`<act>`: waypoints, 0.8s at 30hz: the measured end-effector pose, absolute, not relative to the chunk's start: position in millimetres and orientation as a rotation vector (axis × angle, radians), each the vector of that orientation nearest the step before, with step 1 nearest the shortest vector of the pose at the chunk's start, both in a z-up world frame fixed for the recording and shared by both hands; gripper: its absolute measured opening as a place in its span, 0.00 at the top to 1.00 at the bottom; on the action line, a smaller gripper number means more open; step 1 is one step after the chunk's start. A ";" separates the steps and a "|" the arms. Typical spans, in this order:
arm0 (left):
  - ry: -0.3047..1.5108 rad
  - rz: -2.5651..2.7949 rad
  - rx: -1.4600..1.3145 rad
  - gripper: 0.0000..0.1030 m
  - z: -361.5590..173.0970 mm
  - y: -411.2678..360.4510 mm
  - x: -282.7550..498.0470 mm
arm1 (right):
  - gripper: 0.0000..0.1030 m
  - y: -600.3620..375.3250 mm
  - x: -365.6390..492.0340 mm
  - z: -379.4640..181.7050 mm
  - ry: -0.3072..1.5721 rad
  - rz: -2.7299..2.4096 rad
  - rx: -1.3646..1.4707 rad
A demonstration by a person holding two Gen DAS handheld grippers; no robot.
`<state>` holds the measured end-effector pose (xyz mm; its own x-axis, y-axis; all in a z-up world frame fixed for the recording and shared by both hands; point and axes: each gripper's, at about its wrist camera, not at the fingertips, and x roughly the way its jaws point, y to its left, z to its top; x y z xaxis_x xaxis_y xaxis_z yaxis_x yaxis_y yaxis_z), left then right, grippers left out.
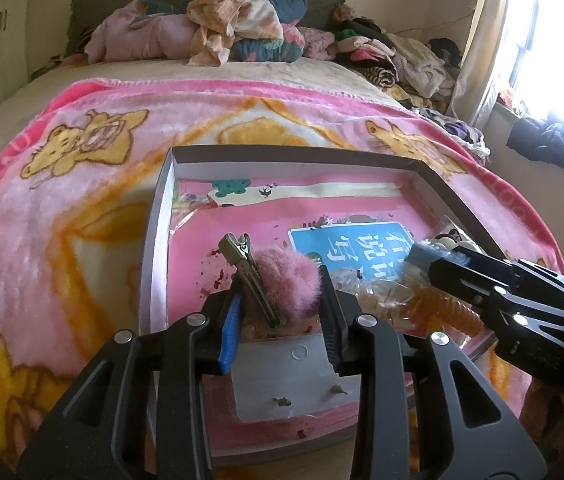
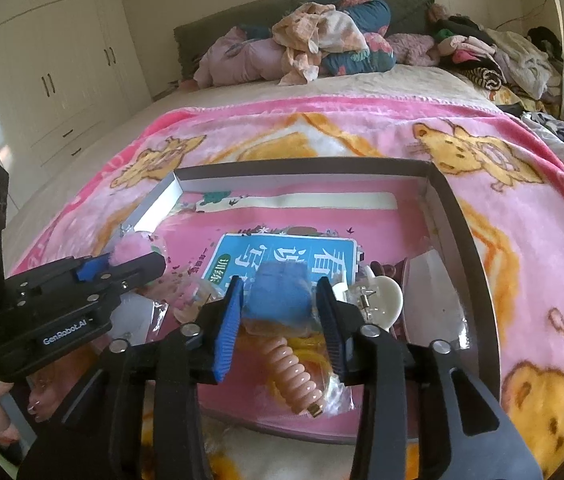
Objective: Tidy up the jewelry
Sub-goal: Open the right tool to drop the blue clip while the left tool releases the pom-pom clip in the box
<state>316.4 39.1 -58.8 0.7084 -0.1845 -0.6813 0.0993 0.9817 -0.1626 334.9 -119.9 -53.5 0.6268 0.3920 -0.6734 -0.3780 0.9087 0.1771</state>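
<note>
While both grippers hover over the shallow grey cardboard box (image 2: 462, 216) on the bed, the left gripper (image 1: 279, 292) jaws clench a fluffy pink pompom hair clip (image 1: 288, 284) and the right gripper (image 2: 279, 304) jaws a fuzzy blue pompom (image 2: 279, 294); coiled hair ties (image 2: 296, 376) and a white claw clip (image 2: 384, 298) lie unsorted, so most work seems left.

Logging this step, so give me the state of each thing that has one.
Left tongs: shut on the pink pompom clip.
Right tongs: shut on the blue pompom.
Box: open, lidless.
White claw clip: lying in the box.
</note>
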 end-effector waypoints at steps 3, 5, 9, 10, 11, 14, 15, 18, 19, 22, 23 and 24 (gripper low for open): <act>0.769 -0.157 -0.117 0.75 -58.5 39.1 317.1 | 0.58 -120.3 330.3 -51.5 0.766 0.444 0.009; 0.769 -0.156 -0.118 0.71 -58.4 39.1 316.8 | 0.54 -121.5 326.0 -49.1 0.752 0.435 -0.003; 0.762 -0.149 -0.114 0.63 -57.3 39.5 314.9 | 0.49 -126.4 317.0 -45.5 0.737 0.425 -0.006; 0.758 -0.145 -0.113 0.60 -55.9 39.8 313.3 | 0.47 -128.3 314.3 -44.4 0.732 0.420 -0.007; 0.754 -0.141 -0.112 0.58 -54.2 40.0 311.6 | 0.44 -130.2 312.0 -43.2 0.727 0.417 -0.006; 0.739 -0.138 -0.116 0.49 -47.7 41.5 305.1 | 0.38 -136.4 303.9 -39.6 0.714 0.407 0.002; 0.733 -0.137 -0.117 0.48 -45.2 42.0 302.7 | 0.37 -138.1 301.6 -38.8 0.712 0.405 0.003; 0.718 -0.134 -0.121 0.41 -38.0 42.0 295.3 | 0.33 -144.3 291.7 -35.7 0.702 0.393 0.010; 0.715 -0.133 -0.121 0.38 -35.8 41.8 293.6 | 0.32 -145.6 290.2 -35.2 0.702 0.391 0.013; 0.701 -0.131 -0.123 0.30 -28.9 41.5 285.9 | 0.21 -152.2 279.3 -31.1 0.685 0.378 0.030; 0.696 -0.130 -0.124 0.27 -26.4 41.6 283.4 | 0.21 -153.1 276.6 -30.1 0.680 0.378 0.032; 0.691 -0.130 -0.124 0.26 -24.2 41.3 280.9 | 0.21 -154.7 272.6 -28.5 0.677 0.376 0.035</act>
<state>280.9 41.3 -24.2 0.7634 -0.1601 -0.6258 0.0777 0.9845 -0.1571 272.6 -154.7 -28.5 0.7148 0.3510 -0.6048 -0.3288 0.9320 0.1524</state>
